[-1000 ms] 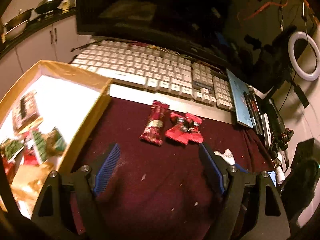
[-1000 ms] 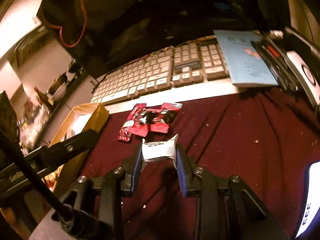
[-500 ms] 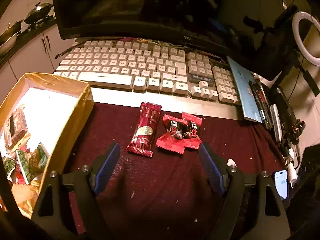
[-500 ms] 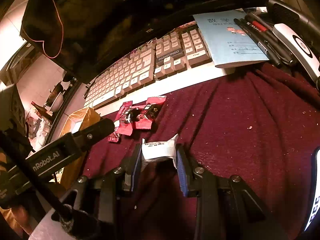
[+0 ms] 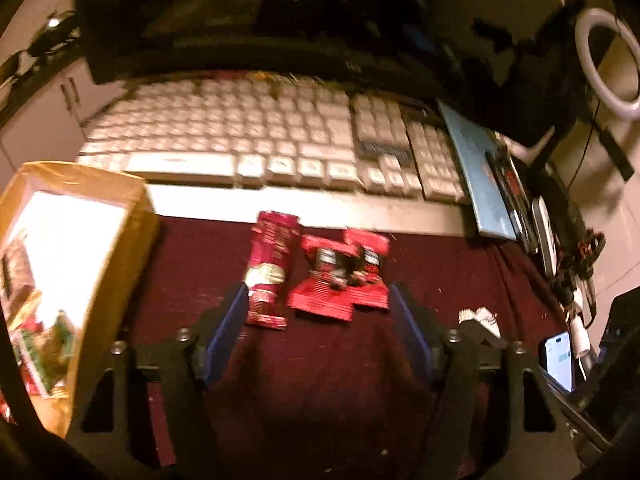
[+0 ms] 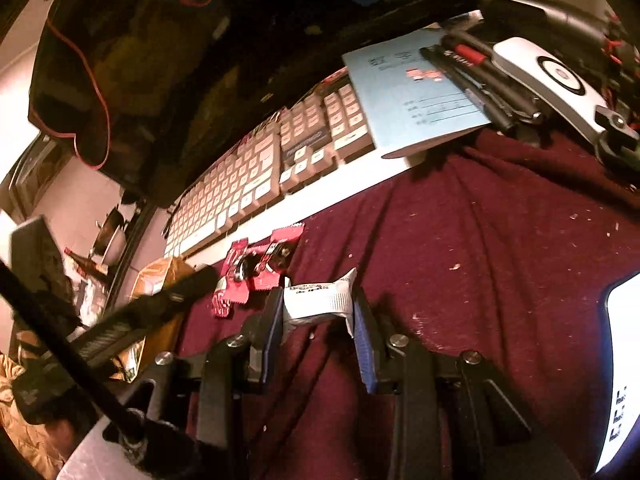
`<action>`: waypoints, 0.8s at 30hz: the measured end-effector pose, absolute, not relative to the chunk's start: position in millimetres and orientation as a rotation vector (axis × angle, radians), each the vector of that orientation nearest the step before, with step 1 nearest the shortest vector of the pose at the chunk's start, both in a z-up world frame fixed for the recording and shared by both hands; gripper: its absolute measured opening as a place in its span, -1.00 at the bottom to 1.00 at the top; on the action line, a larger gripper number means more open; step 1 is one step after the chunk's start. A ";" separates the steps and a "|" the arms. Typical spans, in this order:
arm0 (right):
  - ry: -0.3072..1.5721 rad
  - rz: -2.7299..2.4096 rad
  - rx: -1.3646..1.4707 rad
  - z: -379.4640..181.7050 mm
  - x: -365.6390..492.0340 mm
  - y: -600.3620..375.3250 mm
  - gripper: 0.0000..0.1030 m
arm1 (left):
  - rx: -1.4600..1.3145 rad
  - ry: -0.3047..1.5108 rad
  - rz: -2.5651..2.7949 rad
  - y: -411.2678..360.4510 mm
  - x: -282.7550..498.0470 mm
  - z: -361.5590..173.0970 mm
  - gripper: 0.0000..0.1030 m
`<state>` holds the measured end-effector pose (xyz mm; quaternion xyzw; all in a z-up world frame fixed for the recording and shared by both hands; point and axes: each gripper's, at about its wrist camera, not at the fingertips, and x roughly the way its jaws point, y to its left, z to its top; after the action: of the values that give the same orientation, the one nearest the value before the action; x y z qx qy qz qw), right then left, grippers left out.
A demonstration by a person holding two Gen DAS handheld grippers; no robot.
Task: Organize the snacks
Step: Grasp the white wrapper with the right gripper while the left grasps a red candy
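My left gripper is open and low over the maroon cloth. Its blue pads flank a dark red snack bar and two overlapping bright red candy packets. The bar's near end lies by the left pad. My right gripper is shut on a white snack packet, held above the cloth. The red packets lie just beyond it to the left. The cardboard box with several snacks inside stands at the left.
A white keyboard and dark monitor run along the back. A blue notebook with pens, a phone and cables lie at the right. The left gripper's body crosses the right wrist view.
My left gripper moved forward and down, so the red snacks now sit between its open pads. My right gripper, still holding the white packet, tilted and shifted a little.
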<state>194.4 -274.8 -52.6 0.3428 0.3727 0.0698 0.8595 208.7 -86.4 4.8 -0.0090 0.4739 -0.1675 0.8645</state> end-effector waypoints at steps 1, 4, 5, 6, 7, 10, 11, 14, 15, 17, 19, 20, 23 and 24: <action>0.784 0.143 0.728 -53.5 194.6 -275.6 -0.38 | -0.020 1.008 -0.359 -90.6 212.6 1.1 0.11; 0.788 0.139 0.747 -56.2 195.6 -278.4 -0.38 | -0.059 1.067 -0.351 -97.3 230.4 -9.6 -0.16; 0.791 0.133 0.746 -56.8 196.5 -278.8 -0.38 | -0.055 1.077 -0.354 -100.0 234.9 -11.3 -0.23; 0.799 0.130 0.748 -58.4 197.6 -278.9 -0.38 | -0.036 1.085 -0.356 -104.2 239.5 -13.0 -0.28; 0.812 0.133 0.757 -60.8 199.0 -279.4 -0.38 | -0.013 1.085 -0.363 -108.6 242.3 -14.1 -0.28; 0.815 0.143 0.747 -59.8 199.0 -277.1 -0.38 | -0.014 1.089 -0.360 -110.4 242.5 -18.1 -0.44; 0.814 0.150 0.740 -58.9 200.0 -275.2 -0.38 | -0.006 1.073 -0.353 -112.0 239.2 -17.5 -0.53; 0.807 0.163 0.736 -57.3 199.7 -273.4 -0.37 | 0.022 1.037 -0.354 -114.4 227.8 -15.1 -0.85; 0.808 0.163 0.735 -57.1 200.3 -273.4 -0.38 | 0.032 1.027 -0.361 -115.3 224.2 -14.0 -0.85; 0.816 0.180 0.735 -57.8 202.2 -271.7 -0.38 | 0.051 1.027 -0.361 -116.2 218.6 -12.8 -0.85; 0.824 0.196 0.729 -57.9 202.5 -268.7 -0.37 | 0.048 1.016 -0.371 -114.3 211.8 -8.4 -0.78; 0.823 0.201 0.727 -57.5 202.3 -268.0 -0.37 | 0.040 1.004 -0.384 -111.1 211.0 -5.5 -0.55; 0.808 0.202 0.726 -55.6 200.5 -268.4 -0.37 | 0.013 0.982 -0.362 -109.0 218.9 0.3 0.12; 0.804 0.201 0.734 -55.7 200.0 -269.9 -0.37 | 0.011 0.972 -0.358 -108.7 221.8 2.2 0.12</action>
<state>200.0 -269.9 -55.7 0.3487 0.3816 0.0954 0.8507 221.8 -108.7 2.2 0.0052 0.4644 -0.1712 0.8689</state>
